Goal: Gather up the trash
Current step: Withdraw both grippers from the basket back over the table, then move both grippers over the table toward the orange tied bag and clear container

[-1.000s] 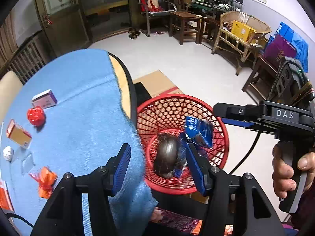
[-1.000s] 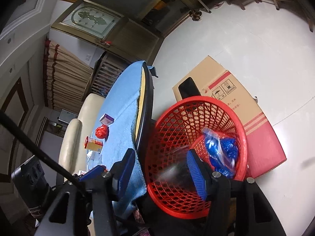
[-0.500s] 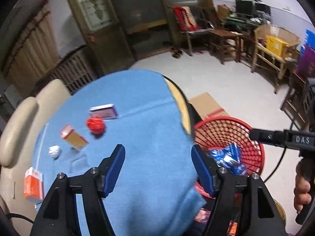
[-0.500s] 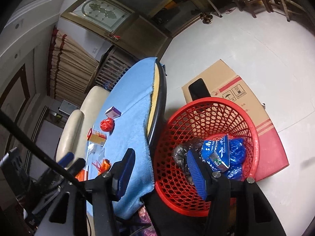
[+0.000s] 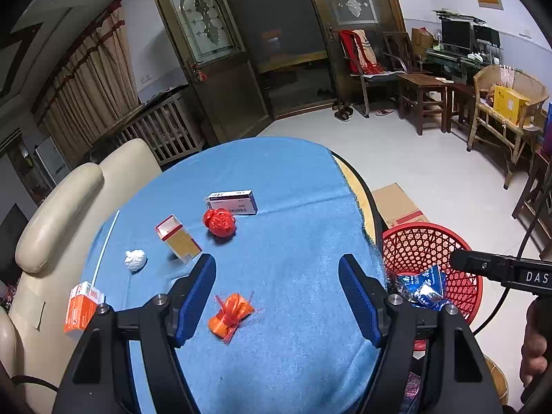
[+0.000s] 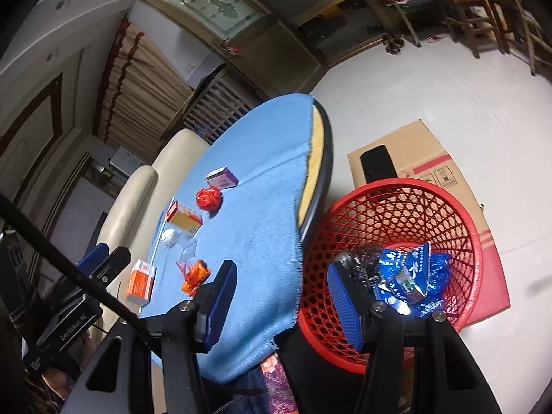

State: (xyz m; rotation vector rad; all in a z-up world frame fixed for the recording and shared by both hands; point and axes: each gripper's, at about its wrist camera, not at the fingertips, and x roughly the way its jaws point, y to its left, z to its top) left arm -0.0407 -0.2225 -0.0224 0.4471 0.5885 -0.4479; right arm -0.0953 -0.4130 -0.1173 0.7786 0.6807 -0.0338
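A round table under a blue cloth [image 5: 296, 214] carries trash: an orange wrapper [image 5: 232, 312], a red crumpled ball [image 5: 219, 221], a white paper ball [image 5: 135, 259], a red-and-tan box [image 5: 177, 238], a purple-and-white box [image 5: 232, 203] and an orange box [image 5: 82, 305]. My left gripper [image 5: 277, 296] is open and empty above the cloth, just behind the orange wrapper. A red mesh basket [image 6: 407, 207] on the floor beside the table holds blue and dark bags [image 6: 410, 276]. My right gripper [image 6: 281, 296] is open and empty over the table edge and basket rim.
A cream sofa [image 5: 69, 200] sits against the table's left side. A cardboard box [image 6: 424, 158] lies on the floor behind the basket. Wooden chairs and stools [image 5: 424, 96] stand along the far wall, across open floor.
My left gripper has swung from over the basket back to above the table. The blue bag now lies in the basket. The right gripper has shifted slightly toward the table.
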